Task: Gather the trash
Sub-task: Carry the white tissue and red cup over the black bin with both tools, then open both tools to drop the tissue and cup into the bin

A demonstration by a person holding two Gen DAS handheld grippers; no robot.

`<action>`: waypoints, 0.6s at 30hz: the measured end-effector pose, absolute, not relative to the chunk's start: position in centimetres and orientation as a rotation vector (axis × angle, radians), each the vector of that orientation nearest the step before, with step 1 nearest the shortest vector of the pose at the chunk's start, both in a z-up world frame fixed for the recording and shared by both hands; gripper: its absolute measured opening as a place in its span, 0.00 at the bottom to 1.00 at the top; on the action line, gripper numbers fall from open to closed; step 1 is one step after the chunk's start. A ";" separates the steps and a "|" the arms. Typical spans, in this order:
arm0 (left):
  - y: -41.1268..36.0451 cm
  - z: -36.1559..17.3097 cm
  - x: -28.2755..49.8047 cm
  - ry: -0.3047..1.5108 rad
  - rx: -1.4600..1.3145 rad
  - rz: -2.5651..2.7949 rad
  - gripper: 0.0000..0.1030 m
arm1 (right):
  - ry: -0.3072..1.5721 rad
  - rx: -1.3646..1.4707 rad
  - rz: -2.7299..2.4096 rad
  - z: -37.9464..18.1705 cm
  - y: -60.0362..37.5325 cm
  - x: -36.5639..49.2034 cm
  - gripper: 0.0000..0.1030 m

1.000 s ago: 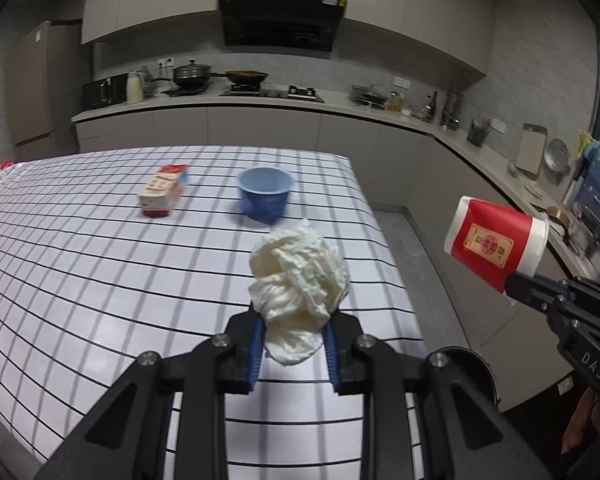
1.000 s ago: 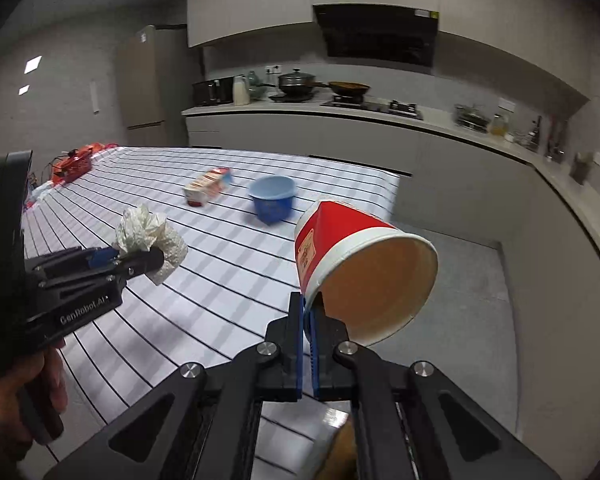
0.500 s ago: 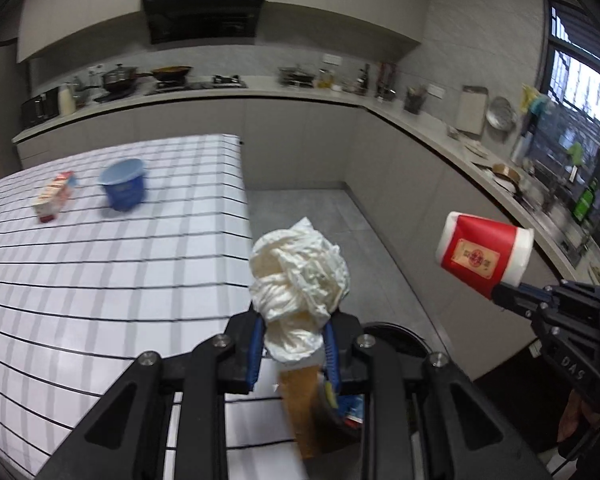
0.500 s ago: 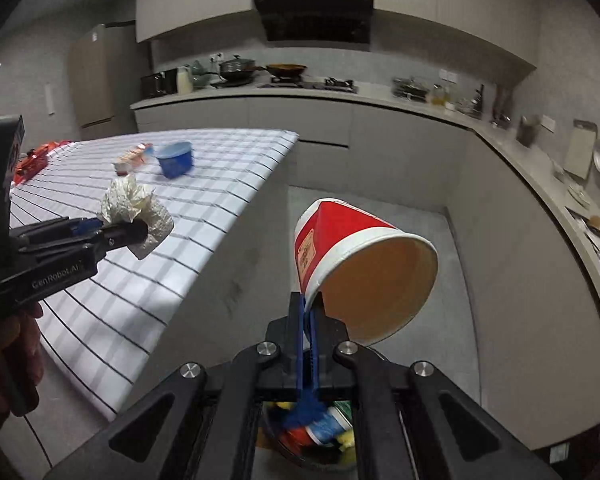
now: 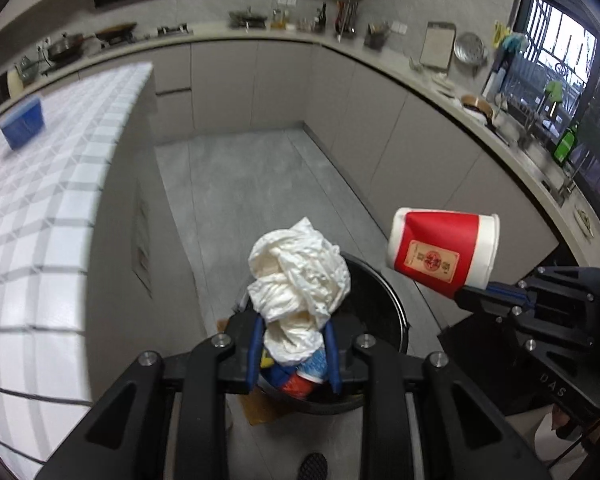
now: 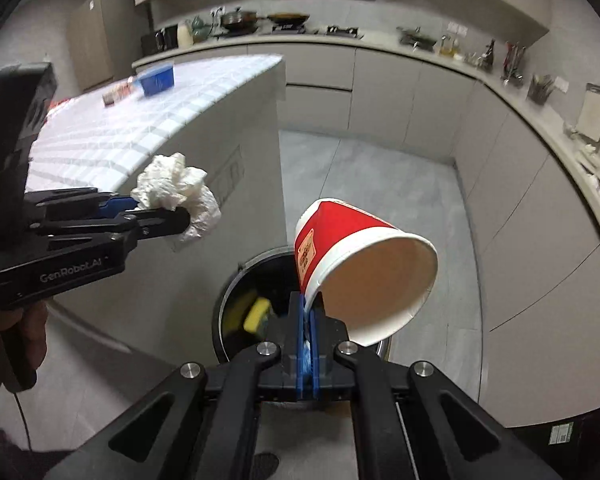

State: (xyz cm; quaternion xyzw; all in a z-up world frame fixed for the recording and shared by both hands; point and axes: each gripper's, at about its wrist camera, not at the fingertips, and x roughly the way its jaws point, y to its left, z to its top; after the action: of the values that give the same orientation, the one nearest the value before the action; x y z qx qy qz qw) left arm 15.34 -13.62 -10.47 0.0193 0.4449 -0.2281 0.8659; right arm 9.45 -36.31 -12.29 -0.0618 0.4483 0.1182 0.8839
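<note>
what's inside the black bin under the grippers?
The black bin already holds trash: a yellow sponge-like piece in the right wrist view, red, white and blue packaging in the left. The crumpled tissue, paper cup and both grippers hide the rest.

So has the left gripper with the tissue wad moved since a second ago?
Yes. The left gripper carried the tissue wad off the checkered table and rightward over the trash bin.

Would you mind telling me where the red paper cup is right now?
The red paper cup is pinched by its rim in the right gripper, tilted above the black trash bin, right of the crumpled tissue.
</note>
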 end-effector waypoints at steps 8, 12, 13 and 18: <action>-16.8 -15.8 16.0 1.051 0.049 -0.482 0.26 | 1.049 -0.182 0.342 -18.8 -37.8 10.5 0.03; -18.2 -17.8 16.9 1.101 0.063 -0.463 0.29 | 1.090 -0.224 0.405 -21.1 -37.6 11.6 0.03; -18.5 -18.1 17.2 1.105 0.056 -0.460 0.38 | 1.099 -0.240 0.428 -21.6 -37.5 12.0 0.03; -17.9 -18.7 17.6 1.092 0.069 -0.370 0.72 | 1.086 -0.357 0.436 -23.2 -37.9 13.4 0.65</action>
State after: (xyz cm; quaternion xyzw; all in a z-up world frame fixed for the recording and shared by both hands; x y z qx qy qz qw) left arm 17.61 -17.89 -18.69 0.0328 0.5163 -0.1747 0.8378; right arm 13.37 -37.93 -23.25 -0.1676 0.5099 0.2047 0.8185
